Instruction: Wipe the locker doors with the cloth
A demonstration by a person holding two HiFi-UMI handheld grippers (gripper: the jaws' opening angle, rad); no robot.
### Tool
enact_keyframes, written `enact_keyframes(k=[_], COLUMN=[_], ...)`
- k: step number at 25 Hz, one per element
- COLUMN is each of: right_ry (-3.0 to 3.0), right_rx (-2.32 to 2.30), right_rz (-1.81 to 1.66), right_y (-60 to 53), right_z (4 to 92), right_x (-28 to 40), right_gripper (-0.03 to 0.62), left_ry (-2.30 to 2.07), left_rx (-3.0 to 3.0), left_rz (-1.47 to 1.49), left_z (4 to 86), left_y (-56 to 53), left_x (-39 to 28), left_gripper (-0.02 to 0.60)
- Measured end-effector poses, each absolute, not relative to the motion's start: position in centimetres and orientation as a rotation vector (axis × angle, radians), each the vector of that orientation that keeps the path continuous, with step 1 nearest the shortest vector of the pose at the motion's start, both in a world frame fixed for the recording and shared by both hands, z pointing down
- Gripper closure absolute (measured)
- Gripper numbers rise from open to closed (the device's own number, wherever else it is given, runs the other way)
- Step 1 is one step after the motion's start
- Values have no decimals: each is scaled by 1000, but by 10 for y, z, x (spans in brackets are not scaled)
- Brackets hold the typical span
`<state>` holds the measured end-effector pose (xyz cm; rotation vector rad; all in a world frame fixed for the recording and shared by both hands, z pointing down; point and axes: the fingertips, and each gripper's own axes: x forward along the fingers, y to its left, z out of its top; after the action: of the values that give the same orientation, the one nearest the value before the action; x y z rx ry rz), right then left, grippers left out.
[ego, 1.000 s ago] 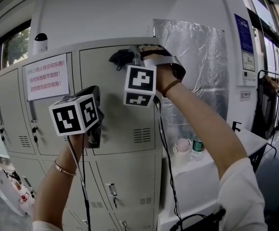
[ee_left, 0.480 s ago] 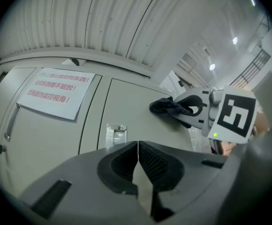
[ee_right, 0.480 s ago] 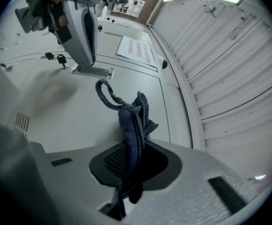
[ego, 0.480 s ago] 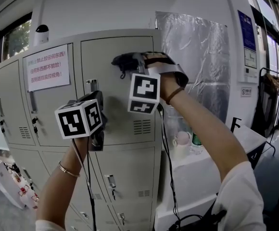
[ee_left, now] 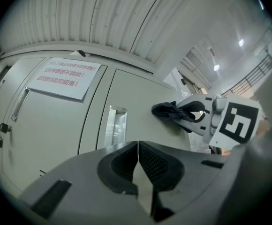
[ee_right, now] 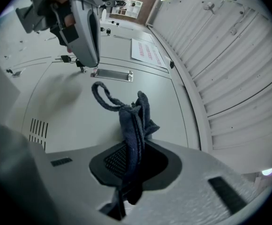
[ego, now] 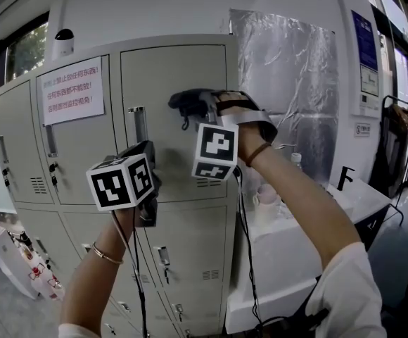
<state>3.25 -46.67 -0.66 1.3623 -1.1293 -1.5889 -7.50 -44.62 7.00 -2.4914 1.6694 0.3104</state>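
A dark blue cloth (ego: pixel 187 103) is pressed against the upper right locker door (ego: pixel 169 69), right of its metal handle (ego: pixel 138 125). My right gripper (ego: pixel 193 105) is shut on the cloth (ee_right: pixel 133 121), which bunches out between the jaws (ee_right: pixel 131 161) and touches the grey door (ee_right: pixel 79 107). My left gripper (ego: pixel 148 162) hovers lower and to the left, just in front of the same door. Its jaws (ee_left: pixel 138 149) are shut with nothing between them. From the left gripper view the cloth (ee_left: pixel 168 110) and the right gripper lie to the upper right.
A paper notice (ego: pixel 72 90) hangs on the neighbouring door. More locker doors (ego: pixel 183 259) lie below. Silver foil (ego: pixel 288 83) covers the wall to the right, above a white table (ego: pixel 359 192) with a bottle. Cables hang under both grippers.
My right gripper has slid the cloth down from the door's top edge. The left gripper has also sunk a little along the door.
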Motion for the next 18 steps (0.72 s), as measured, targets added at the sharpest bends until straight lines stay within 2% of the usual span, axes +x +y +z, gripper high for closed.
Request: enact_keyframes(k=[18], right_ry=[-1228], right_rx=[1302], right_rz=[-1503], right_y=[-468], right_z=[77], right_x=[30], right_gripper=[551], left_ry=[1746], left_rx=[-2514], left_rz=[241], left_z=[126], left_y=[-436], left_x=[-77], left_gripper=[572])
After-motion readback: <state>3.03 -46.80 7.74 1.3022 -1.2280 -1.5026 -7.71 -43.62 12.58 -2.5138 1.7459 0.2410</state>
